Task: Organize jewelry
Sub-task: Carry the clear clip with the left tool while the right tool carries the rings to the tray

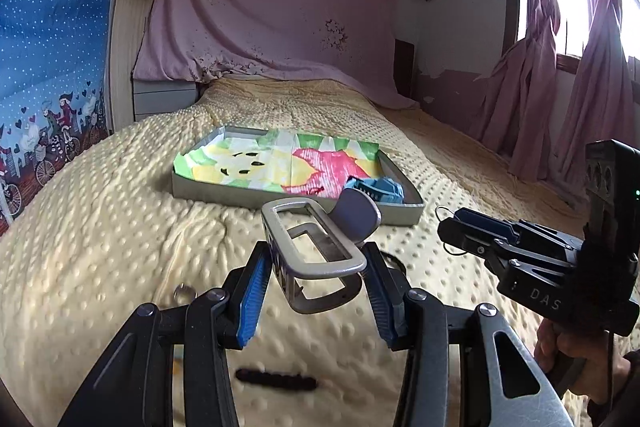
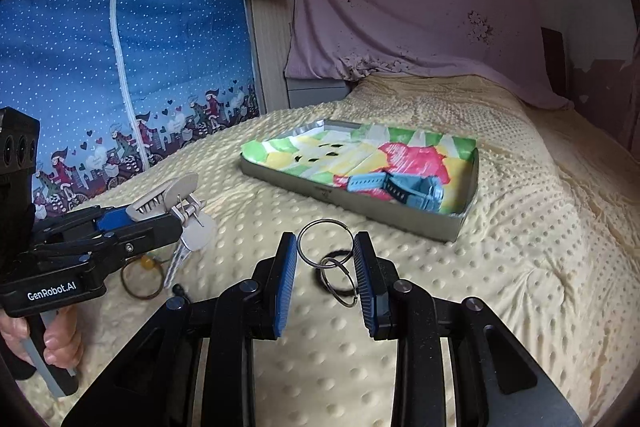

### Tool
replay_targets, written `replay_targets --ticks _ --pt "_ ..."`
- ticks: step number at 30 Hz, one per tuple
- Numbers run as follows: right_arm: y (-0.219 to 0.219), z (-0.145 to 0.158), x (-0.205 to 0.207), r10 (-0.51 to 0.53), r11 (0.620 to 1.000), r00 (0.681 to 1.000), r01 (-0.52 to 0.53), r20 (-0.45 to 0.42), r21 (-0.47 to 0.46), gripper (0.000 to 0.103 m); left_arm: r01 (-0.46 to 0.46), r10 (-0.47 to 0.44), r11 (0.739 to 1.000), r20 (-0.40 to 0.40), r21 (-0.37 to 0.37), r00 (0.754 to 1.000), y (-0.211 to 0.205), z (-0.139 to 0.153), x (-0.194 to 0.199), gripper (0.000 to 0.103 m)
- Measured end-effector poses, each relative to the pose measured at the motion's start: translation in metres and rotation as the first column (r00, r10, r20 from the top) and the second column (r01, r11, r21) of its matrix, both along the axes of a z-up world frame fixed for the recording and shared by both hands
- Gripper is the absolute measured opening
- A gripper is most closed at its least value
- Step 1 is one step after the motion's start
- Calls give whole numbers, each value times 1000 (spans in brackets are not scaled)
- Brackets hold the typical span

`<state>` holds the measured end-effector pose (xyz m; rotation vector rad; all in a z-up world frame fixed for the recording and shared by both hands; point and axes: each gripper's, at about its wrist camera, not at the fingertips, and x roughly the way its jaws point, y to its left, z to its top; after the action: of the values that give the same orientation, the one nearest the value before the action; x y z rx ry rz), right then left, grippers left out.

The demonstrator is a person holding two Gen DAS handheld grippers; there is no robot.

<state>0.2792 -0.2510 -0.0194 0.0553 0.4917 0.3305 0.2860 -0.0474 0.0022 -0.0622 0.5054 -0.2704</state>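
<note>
Left gripper (image 1: 316, 291): its blue-padded fingers (image 1: 252, 301) are clamped on a grey claw hair clip (image 1: 316, 247), lifted above the bedspread (image 1: 120, 227); in the right wrist view the same gripper (image 2: 160, 223) grips the clip (image 2: 176, 203) by its middle, the teeth pointing up.

Right gripper (image 2: 325, 283): fingers (image 2: 286, 279) set apart, holding nothing, one on each side of the metal rings (image 2: 328, 259) that lie on the bedspread; whether the pads touch the rings cannot be told.

Rings: two thin silver hoops overlapping, with a dark band (image 2: 340, 279) beneath them.

Tray (image 2: 460, 227): a shallow grey box lined with bright paper, beyond both grippers; a blue watch (image 2: 400, 187) lies in its near right corner.

Loose pieces: a brown bangle (image 2: 142, 281) lies under the left gripper; a dark beaded strand (image 1: 276, 379) lies near the camera in the left wrist view.
</note>
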Motion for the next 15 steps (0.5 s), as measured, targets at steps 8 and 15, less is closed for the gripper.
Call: replay_targets --ticks 8,15 --pt "-15 8 95 -76 997 997 76 8 14 26 -35 35 999 -4 -18 999 -14 1 102 44" --pt "-3 -14 153 -92 996 995 92 -43 9 26 -78 76 997 -79 -18 994 -12 -13 162 44"
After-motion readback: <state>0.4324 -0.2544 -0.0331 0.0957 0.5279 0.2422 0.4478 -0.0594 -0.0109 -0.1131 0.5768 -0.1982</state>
